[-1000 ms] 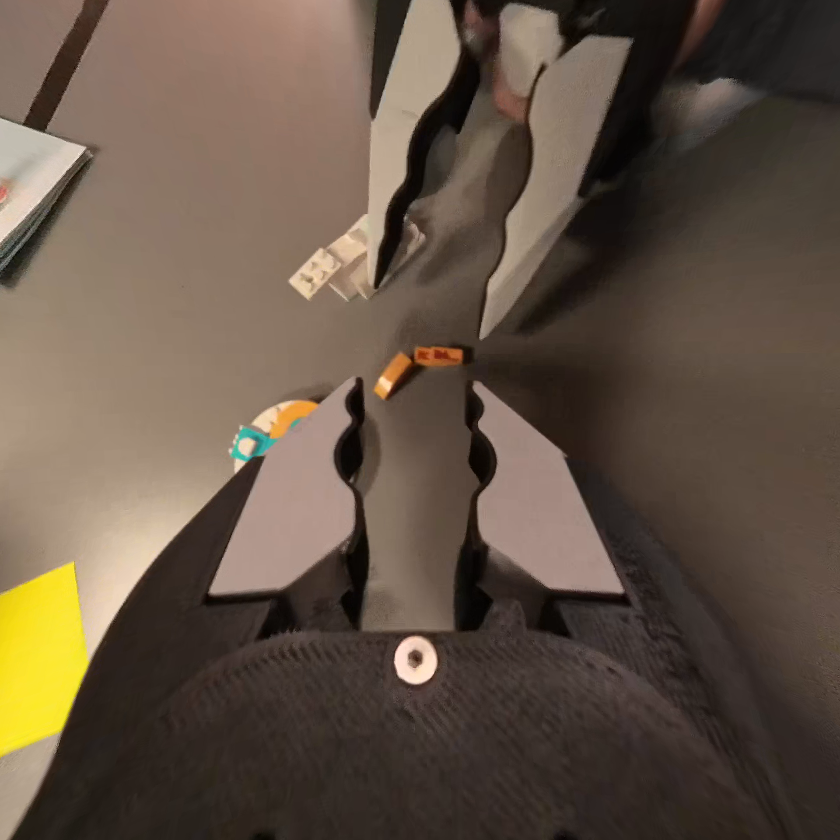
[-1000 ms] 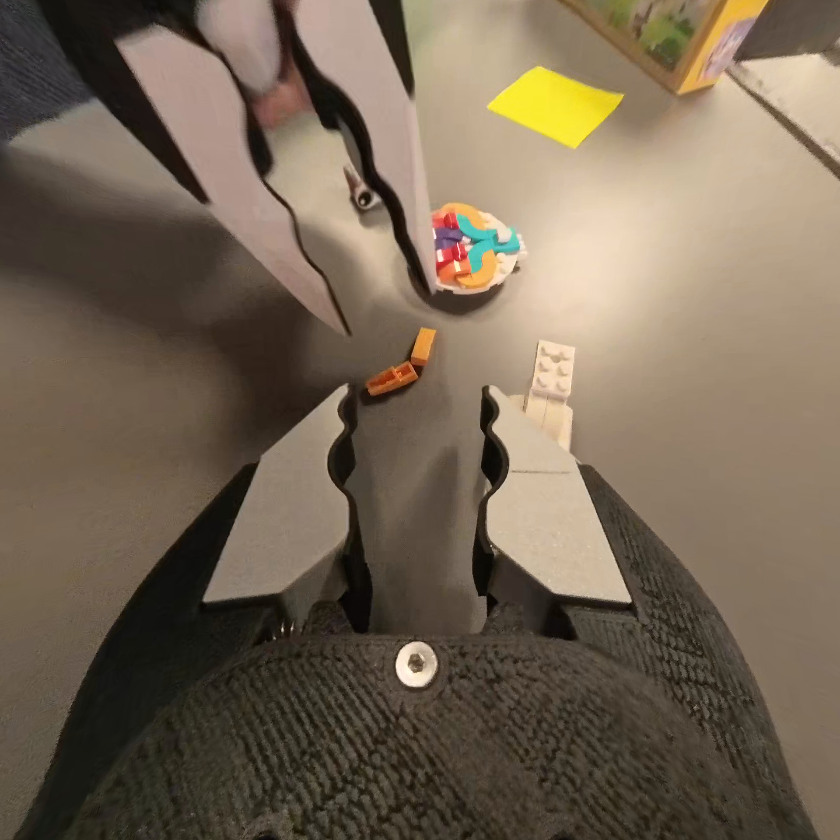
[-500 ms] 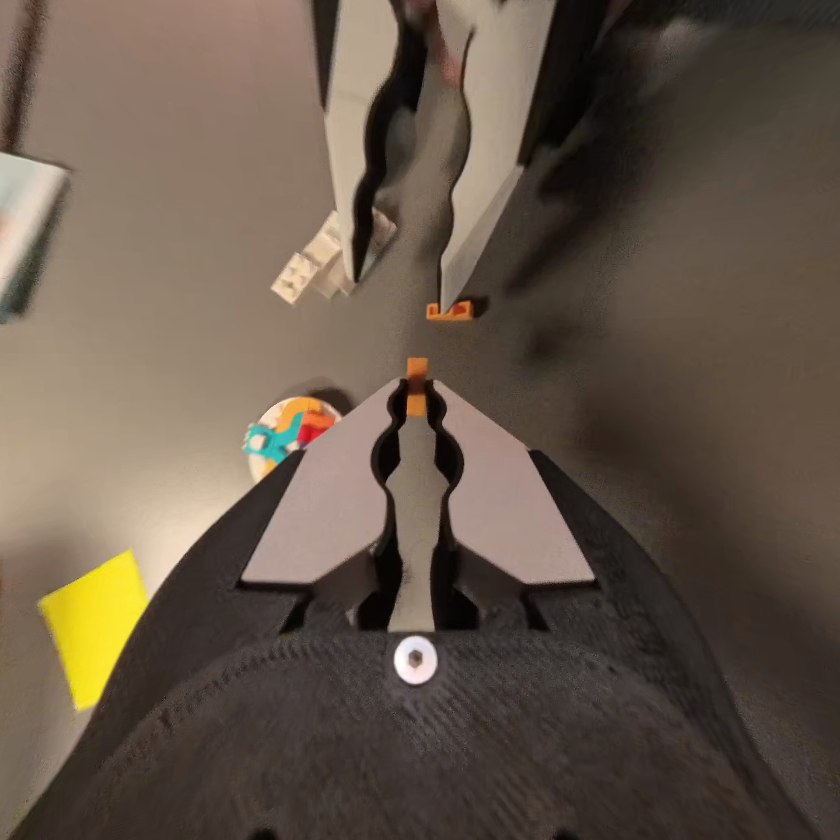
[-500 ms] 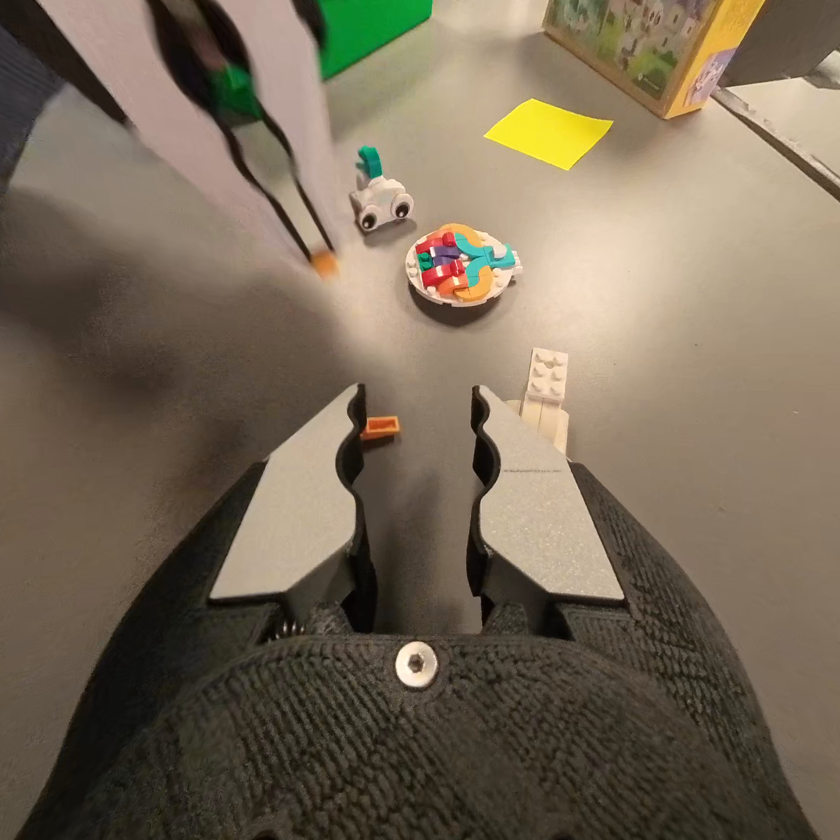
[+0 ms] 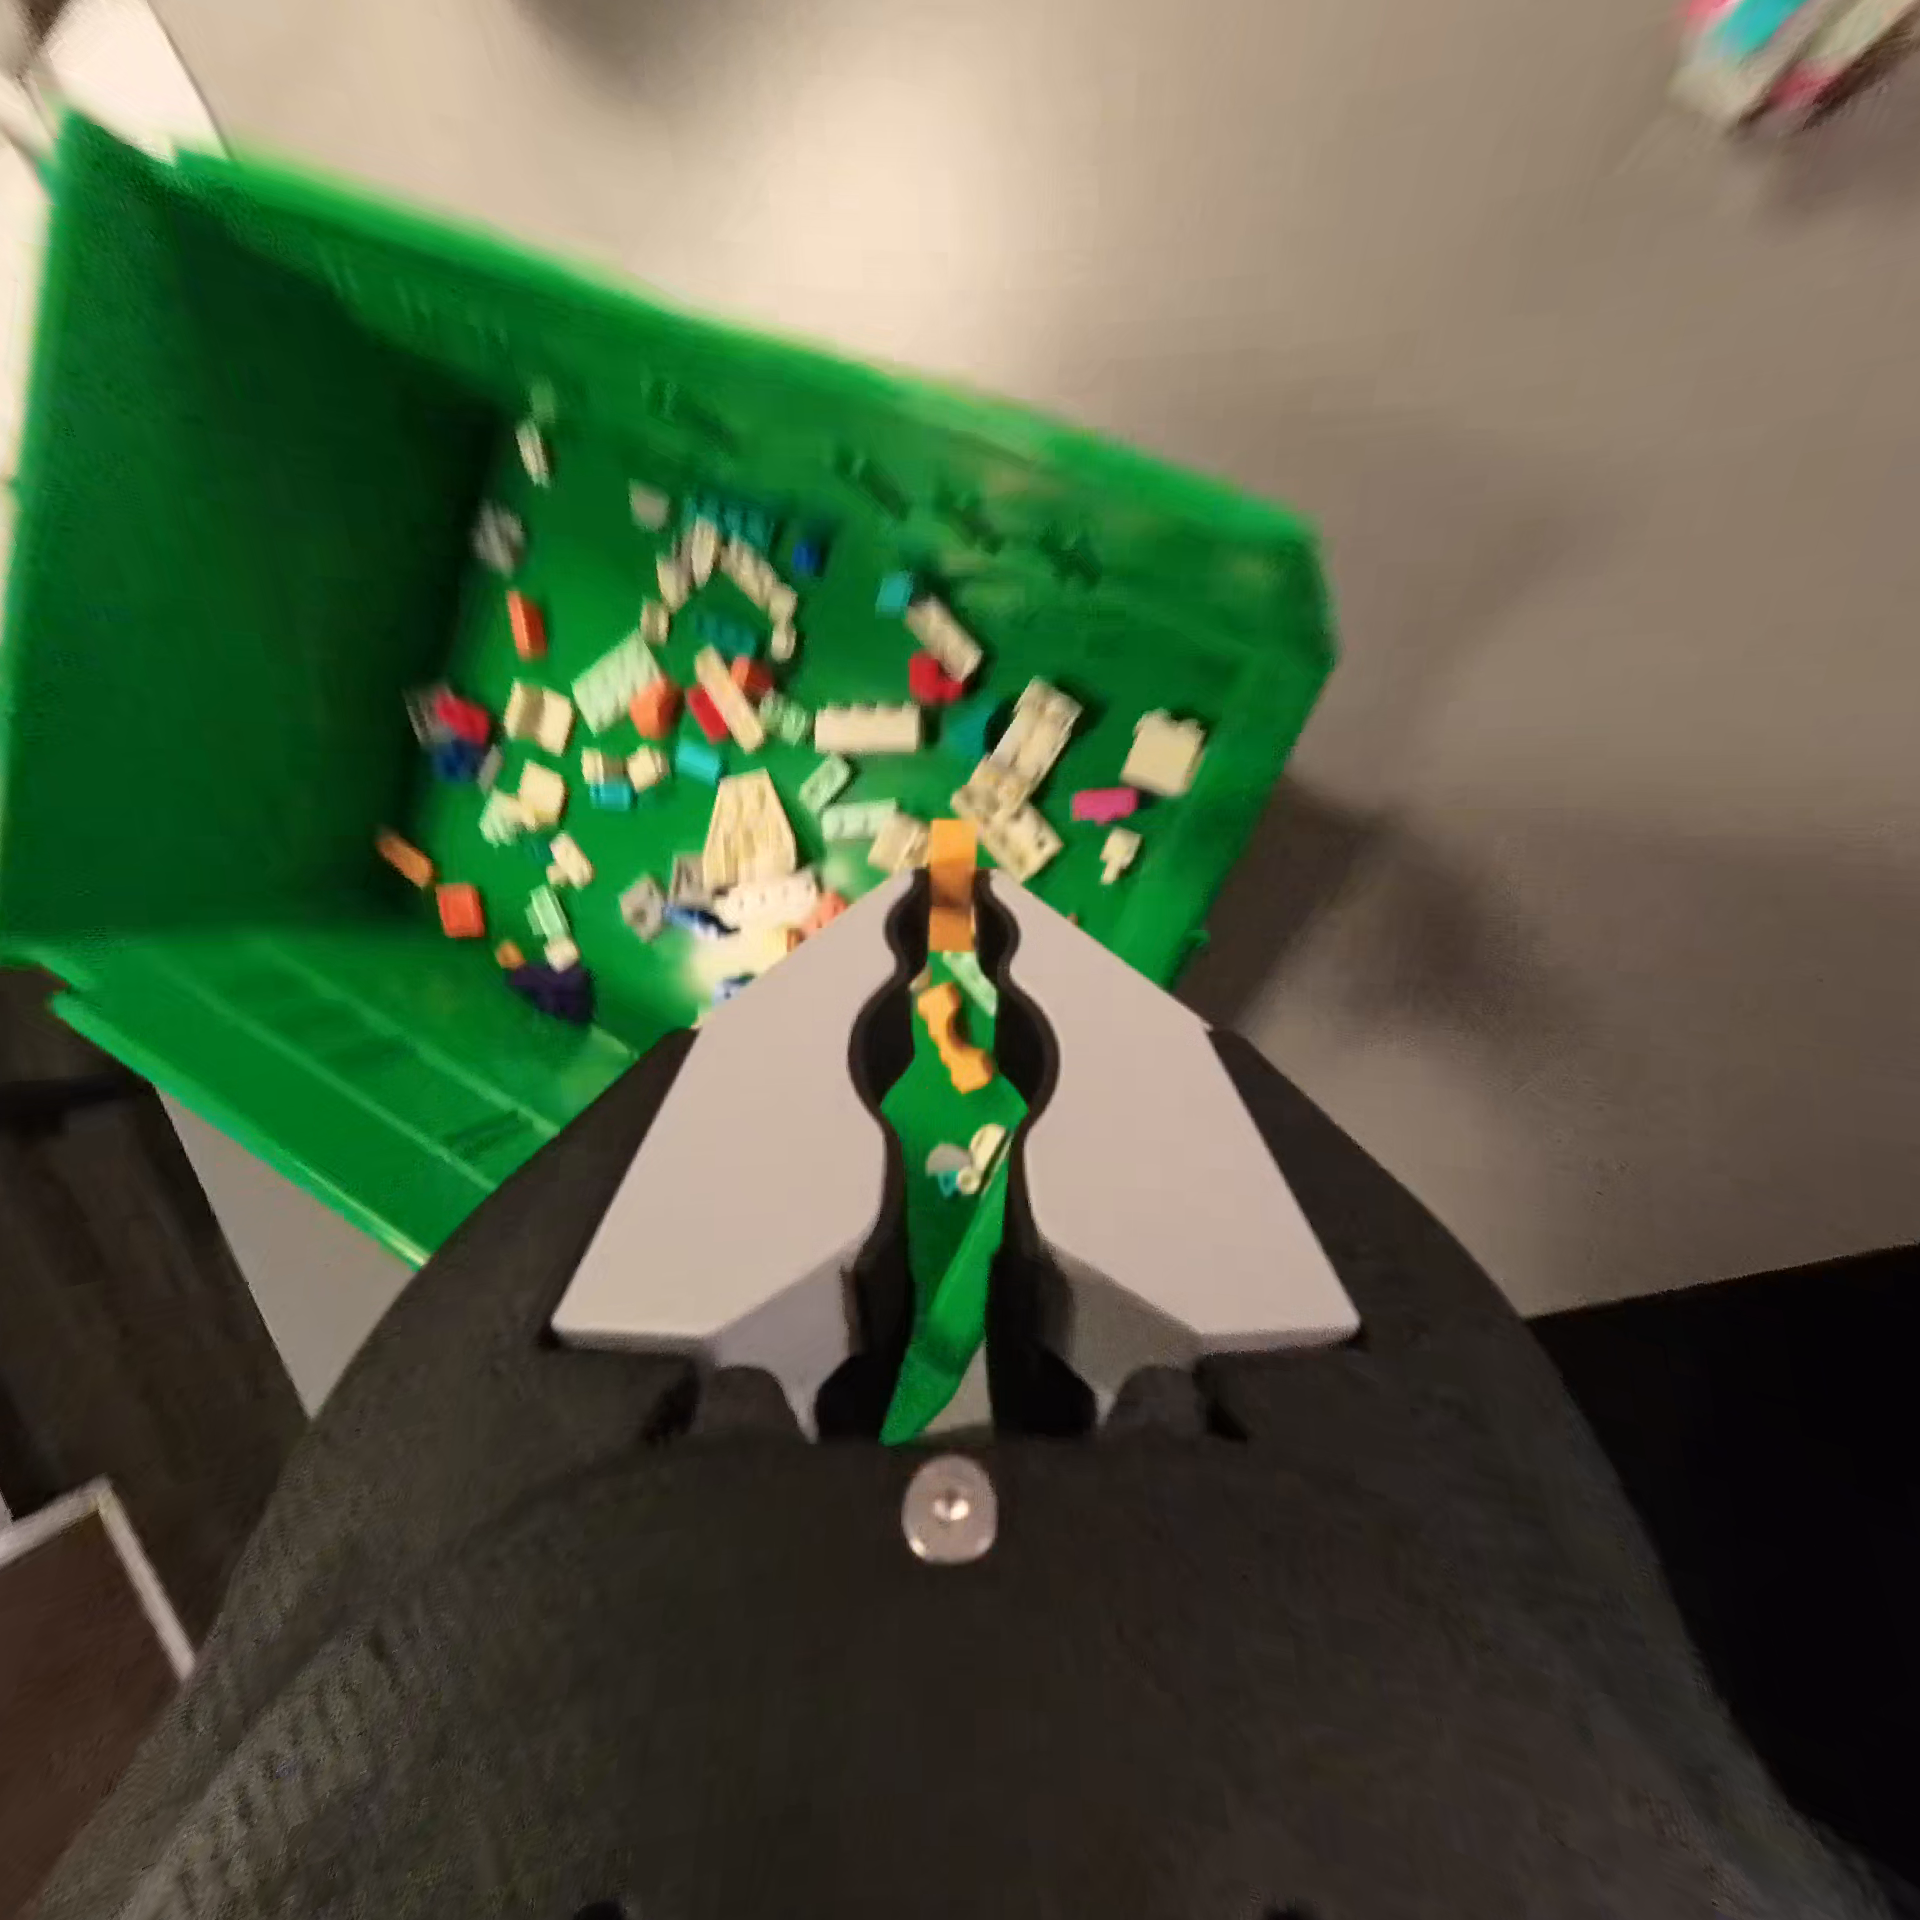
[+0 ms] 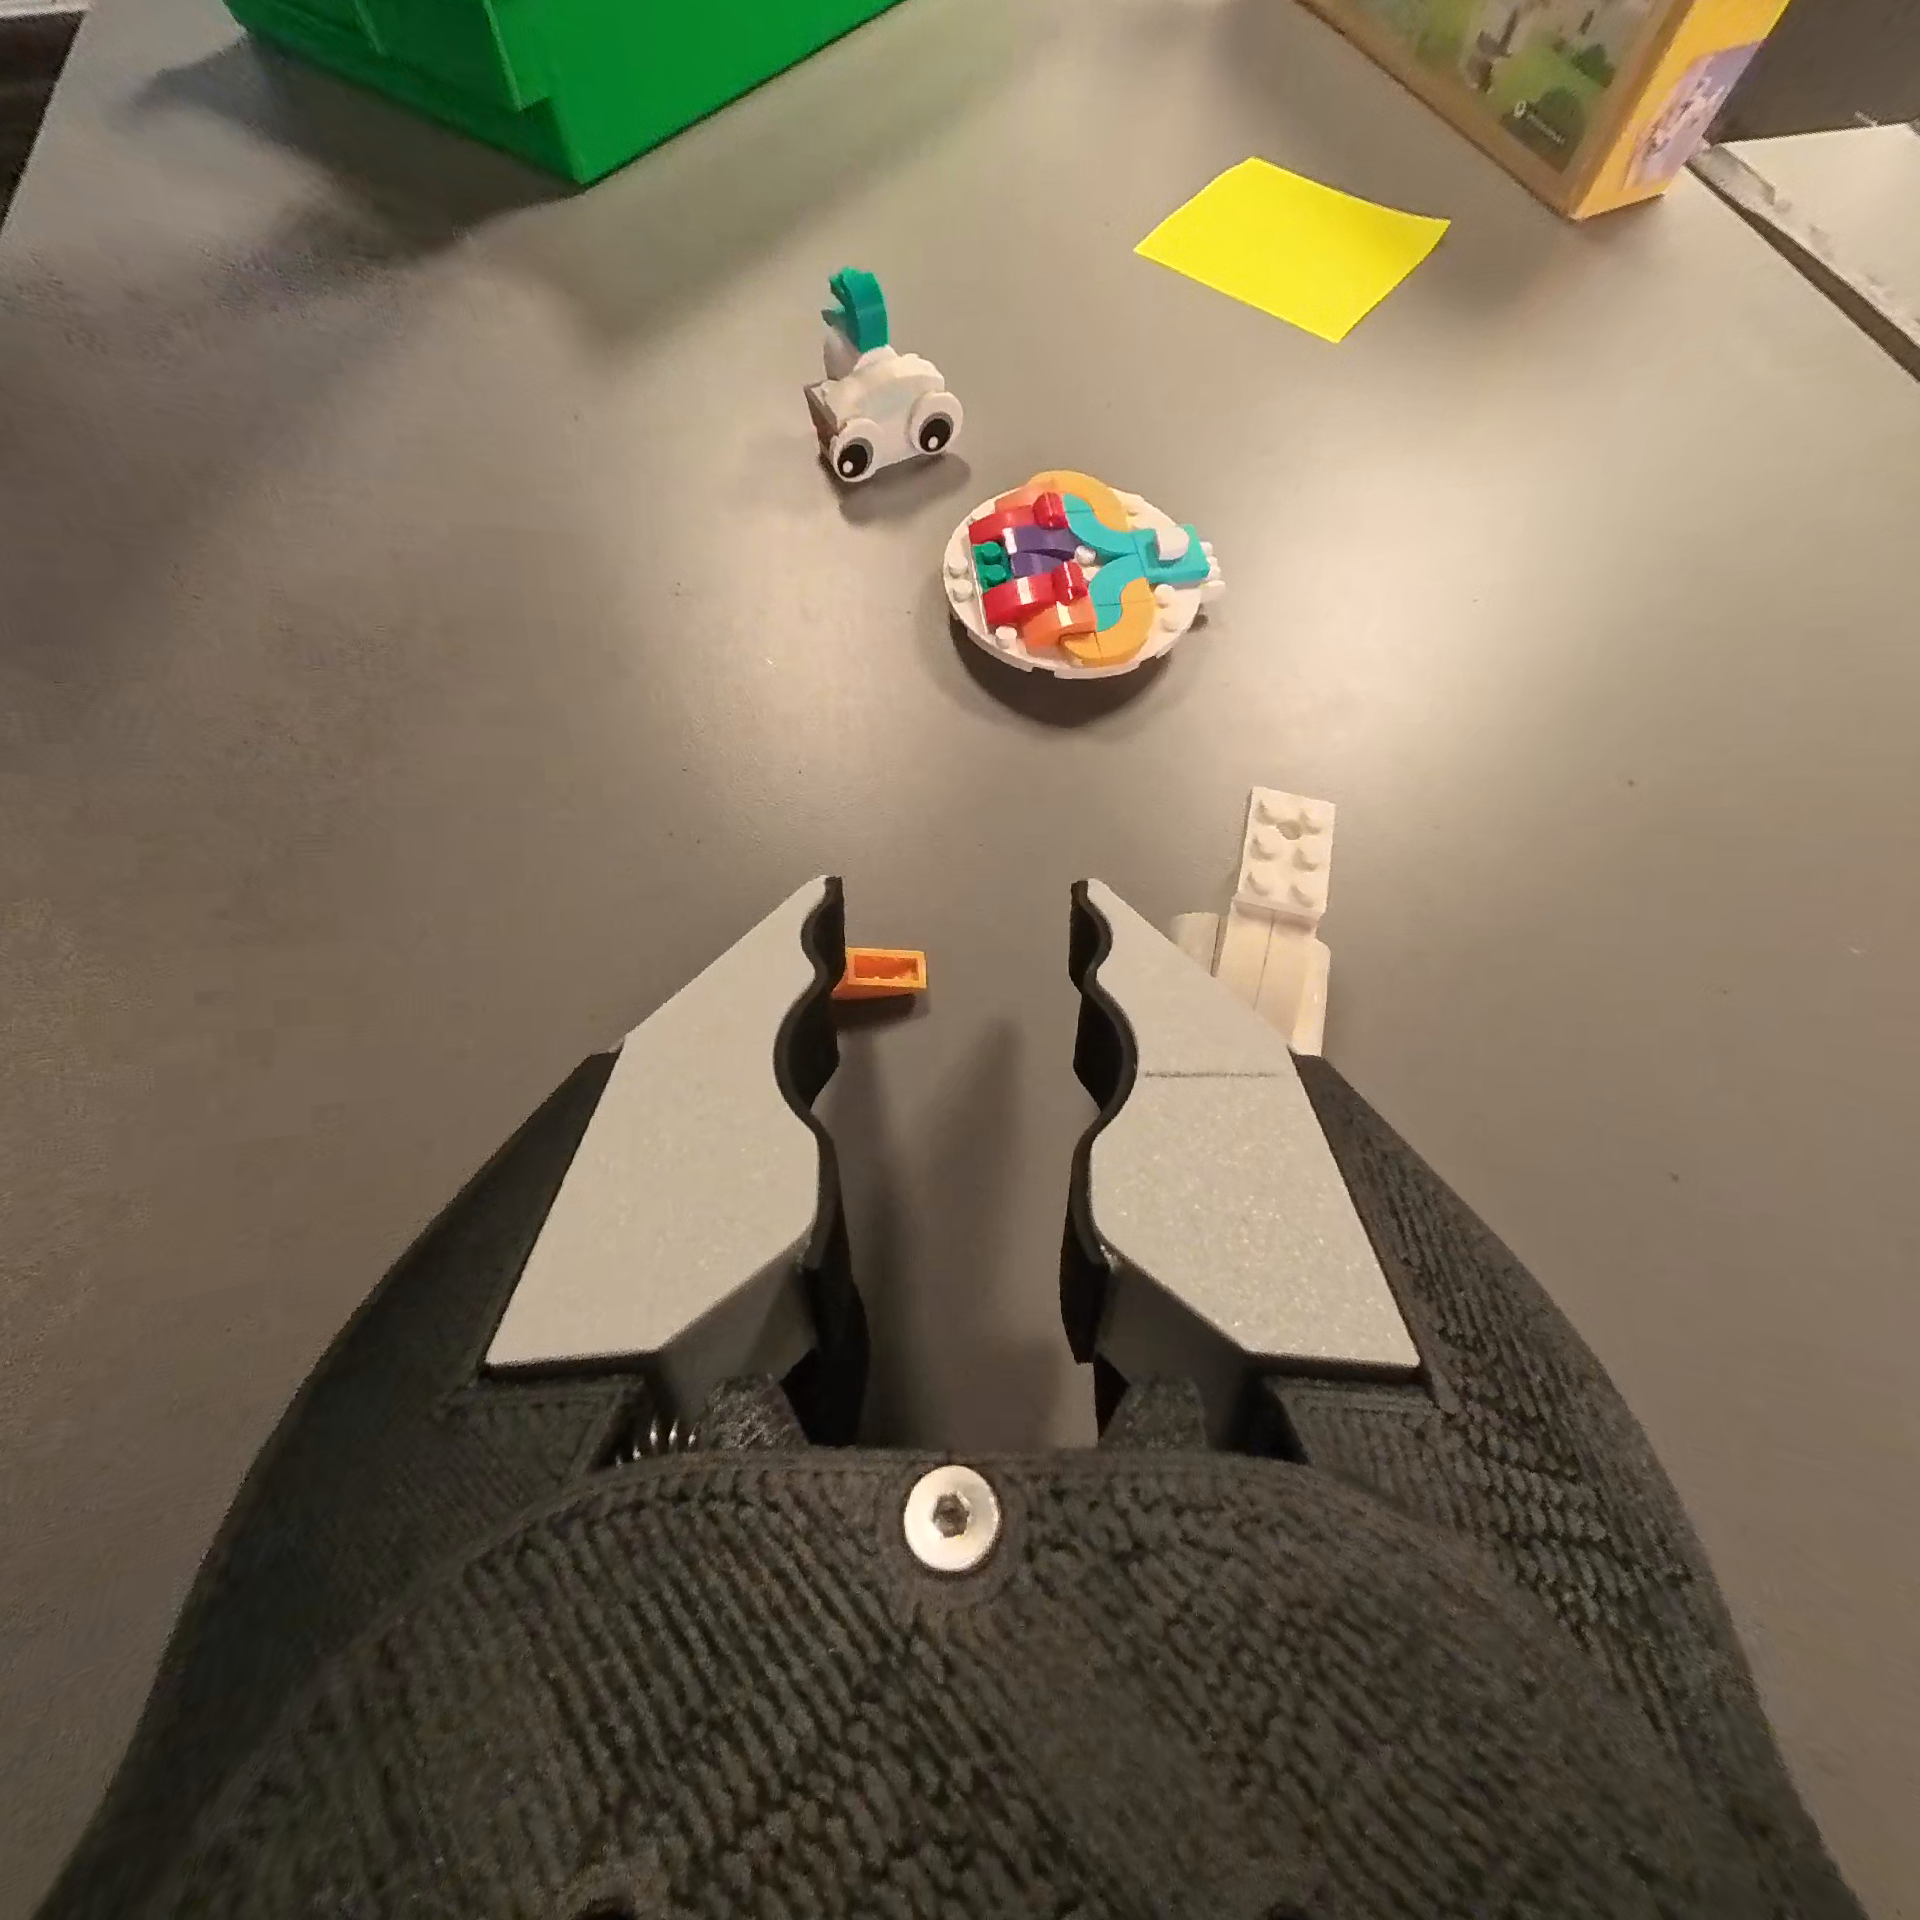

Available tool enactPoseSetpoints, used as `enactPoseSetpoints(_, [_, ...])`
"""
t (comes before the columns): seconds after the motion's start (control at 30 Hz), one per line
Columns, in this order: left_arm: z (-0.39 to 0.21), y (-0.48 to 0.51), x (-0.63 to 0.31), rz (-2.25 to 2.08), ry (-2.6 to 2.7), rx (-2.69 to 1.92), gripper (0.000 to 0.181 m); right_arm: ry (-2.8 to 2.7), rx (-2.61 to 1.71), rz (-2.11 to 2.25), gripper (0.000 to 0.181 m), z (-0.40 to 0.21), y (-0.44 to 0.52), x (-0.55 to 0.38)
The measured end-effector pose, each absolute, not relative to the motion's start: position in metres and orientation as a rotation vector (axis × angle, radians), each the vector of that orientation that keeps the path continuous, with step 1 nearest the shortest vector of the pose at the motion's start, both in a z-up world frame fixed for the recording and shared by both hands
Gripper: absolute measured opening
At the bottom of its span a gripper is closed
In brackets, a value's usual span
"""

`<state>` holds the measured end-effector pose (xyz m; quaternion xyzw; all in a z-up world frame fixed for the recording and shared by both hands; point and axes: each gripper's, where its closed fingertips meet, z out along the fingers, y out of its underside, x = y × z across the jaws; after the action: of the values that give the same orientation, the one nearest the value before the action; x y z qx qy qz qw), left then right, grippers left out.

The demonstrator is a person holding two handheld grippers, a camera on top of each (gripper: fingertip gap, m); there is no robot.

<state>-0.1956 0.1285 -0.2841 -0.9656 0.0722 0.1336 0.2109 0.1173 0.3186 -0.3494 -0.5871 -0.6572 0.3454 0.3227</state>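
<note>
Left gripper (image 5: pixel 951 878): clamped on small orange brick (image 5: pixel 949 883), now carried from tabletop (image 6: pixel 416 675) to above green bin (image 5: pixel 260 623) of loose bricks. Right gripper (image 6: pixel 956 904): apart, lowered around second orange brick (image 6: pixel 883 974), touching left finger; white brick stack (image 6: pixel 1278 914) just beside.

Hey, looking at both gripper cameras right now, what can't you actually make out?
- Left wrist view: loose bricks in the green bin are motion-blurred; shapes unclear.
- Left wrist view: the colourful object at the top right is blurred and cut by the edge.
- Right wrist view: the orange piece is partly behind a finger of the right gripper.
- Right wrist view: the white brick stack is partly hidden by the other finger.
- Right wrist view: the picture box is cropped.
</note>
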Motion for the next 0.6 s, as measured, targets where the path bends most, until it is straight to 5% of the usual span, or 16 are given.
enactPoseSetpoints(0.3, [-0.356, 0.107, -0.242, 0.162, -0.205, -2.985, 0.013, -1.736, -1.542, 0.909, 0.040, -0.350, 0.316, 0.117])
enactPoseSetpoints(0.37, [-0.356, 0.109, -0.245, 0.166, -0.232, -2.960, 0.026, -1.737, -1.537, 0.913, 0.038, -0.350, 0.316, 0.117])
enactPoseSetpoints(0.6, [-0.292, 0.152, -0.201, 0.206, -0.167, -2.602, 0.019, -1.598, -1.437, 0.958, 0.036, -0.325, 0.323, 0.113])
